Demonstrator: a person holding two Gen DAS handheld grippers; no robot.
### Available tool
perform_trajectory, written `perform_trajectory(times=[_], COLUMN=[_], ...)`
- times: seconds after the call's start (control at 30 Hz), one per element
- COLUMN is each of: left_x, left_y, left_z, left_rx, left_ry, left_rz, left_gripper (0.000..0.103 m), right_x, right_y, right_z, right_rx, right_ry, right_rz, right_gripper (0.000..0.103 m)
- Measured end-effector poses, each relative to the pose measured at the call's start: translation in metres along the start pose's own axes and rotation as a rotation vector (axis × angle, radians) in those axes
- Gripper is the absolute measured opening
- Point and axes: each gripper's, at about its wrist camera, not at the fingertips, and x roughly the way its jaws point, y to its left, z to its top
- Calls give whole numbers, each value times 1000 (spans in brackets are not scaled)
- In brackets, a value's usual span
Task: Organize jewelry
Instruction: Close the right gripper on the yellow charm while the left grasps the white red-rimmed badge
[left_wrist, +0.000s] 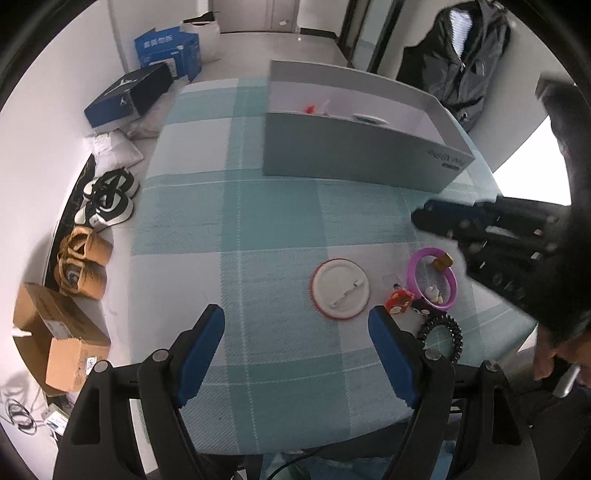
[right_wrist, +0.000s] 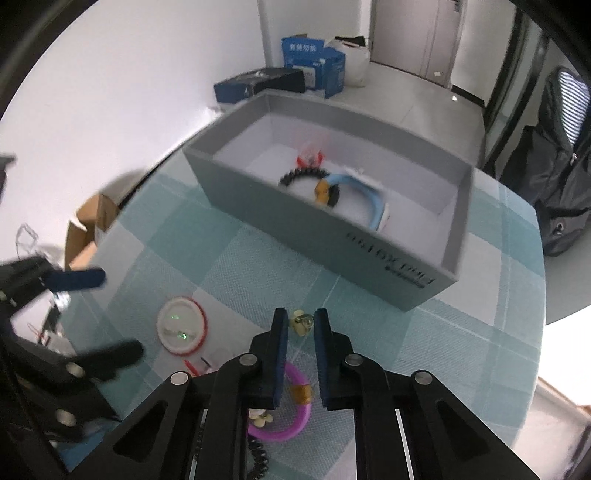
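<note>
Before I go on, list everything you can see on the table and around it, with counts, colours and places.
Grey box: one, open, far side of the table; holds a black coil hair tie, a light blue bracelet and a small red item.
Round badge: one, white with red rim, pin side up, mid table.
Pink bracelet: one, right of the badge.
Red charm: one, beside the pink bracelet.
Black coil hair tie: one, near table edge.
Small gold piece: one, just ahead of the right fingertips.
Checked tablecloth: teal and white.
Shoes: two pairs, floor on the left.
Left gripper: open.
Right gripper: narrowly open, holding nothing.
</note>
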Motion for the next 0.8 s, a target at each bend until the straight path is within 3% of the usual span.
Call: perform_trajectory(times=[0.2,0.37,0.6,0.7,0.8], left_x=[18,18,20,21,19], left_y=[-10,-15,-21,-23,-27], left_z=[-1,1,8,8,7], left_rx=[82,140,184,199,223], left_ry=[55,30,16,11,8], left_rz=[57,94,76,62,52], left_gripper=[77,77,75,65,48], right_x=[-16,-28,-37,-42,-43], right_y=[-10,-13,-20,-22,-25], right_z=[2,6,9,10,9], right_rx=[37,46,76,86,91], right_ry=[-35,-60,-83,-89,-91], right_rz=[36,62,88,95,100], right_gripper=[13,13,13,13,13])
